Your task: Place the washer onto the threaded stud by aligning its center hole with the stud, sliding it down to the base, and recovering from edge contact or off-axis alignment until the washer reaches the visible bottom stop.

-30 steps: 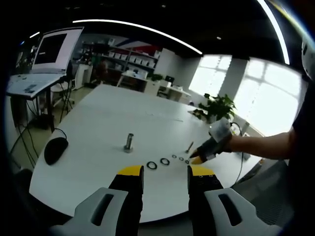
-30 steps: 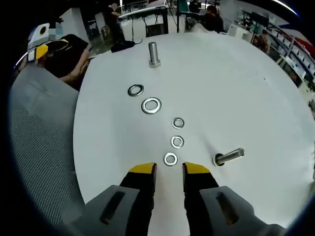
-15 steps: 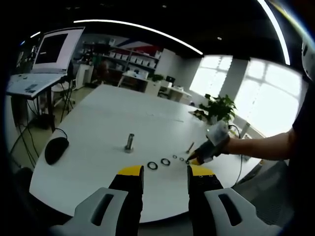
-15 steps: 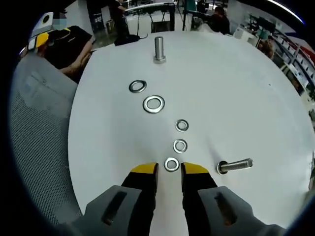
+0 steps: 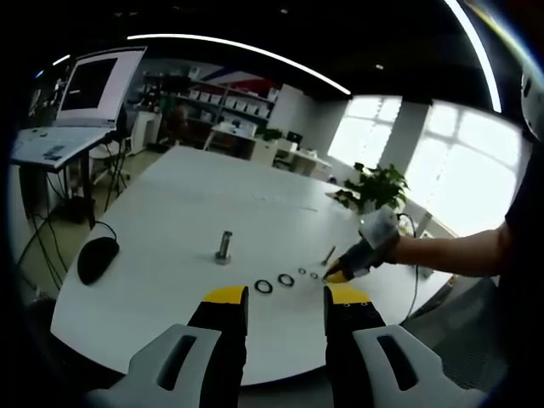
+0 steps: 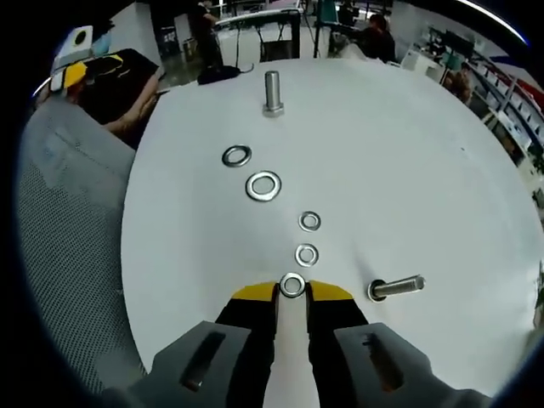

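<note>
Washer (image 6: 292,285) sits right between the right gripper (image 6: 291,291)'s nearly closed tips, looks pinched but can't tell, upright stud (image 6: 272,92) straight ahead past the other rings, left gripper (image 5: 285,296) open, well back.

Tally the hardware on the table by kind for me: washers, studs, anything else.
Washers: 5 (large; small between the right gripper's jaws)
Threaded studs: 2 (upright, lying)
Computer mouse: 1
Total: 8
</note>
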Available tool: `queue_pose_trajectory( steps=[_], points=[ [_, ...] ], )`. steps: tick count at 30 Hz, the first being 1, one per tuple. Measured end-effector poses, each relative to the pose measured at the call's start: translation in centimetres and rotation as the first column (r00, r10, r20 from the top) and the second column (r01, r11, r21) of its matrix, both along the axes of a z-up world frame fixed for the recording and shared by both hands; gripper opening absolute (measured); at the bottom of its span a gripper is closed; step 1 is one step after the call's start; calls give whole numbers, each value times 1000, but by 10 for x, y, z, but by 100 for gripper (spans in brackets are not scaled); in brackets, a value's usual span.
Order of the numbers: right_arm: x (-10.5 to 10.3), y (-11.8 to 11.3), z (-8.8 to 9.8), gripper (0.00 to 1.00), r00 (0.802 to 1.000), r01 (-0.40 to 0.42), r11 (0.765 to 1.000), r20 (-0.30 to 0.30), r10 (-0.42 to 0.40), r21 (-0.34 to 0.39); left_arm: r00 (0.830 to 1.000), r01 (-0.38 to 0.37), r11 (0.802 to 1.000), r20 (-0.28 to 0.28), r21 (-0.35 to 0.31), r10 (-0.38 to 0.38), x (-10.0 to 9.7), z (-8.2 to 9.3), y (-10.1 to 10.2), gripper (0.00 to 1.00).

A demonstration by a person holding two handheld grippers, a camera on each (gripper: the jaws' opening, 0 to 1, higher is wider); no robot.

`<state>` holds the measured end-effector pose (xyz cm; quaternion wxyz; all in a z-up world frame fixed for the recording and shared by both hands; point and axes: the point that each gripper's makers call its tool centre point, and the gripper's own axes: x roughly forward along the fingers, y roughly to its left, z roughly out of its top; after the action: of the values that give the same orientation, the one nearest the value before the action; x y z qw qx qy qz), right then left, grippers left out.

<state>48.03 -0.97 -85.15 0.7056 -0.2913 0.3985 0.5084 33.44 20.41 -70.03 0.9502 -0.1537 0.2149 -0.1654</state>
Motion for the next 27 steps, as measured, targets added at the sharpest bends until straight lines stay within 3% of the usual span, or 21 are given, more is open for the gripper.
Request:
queue_pose_trajectory(
  steps=[27],
  points=[
    [15, -12, 57, 14, 999, -11, 1000, 37, 10, 27, 1000, 5, 1000, -4, 1, -5, -1, 1, -4, 33]
  ],
)
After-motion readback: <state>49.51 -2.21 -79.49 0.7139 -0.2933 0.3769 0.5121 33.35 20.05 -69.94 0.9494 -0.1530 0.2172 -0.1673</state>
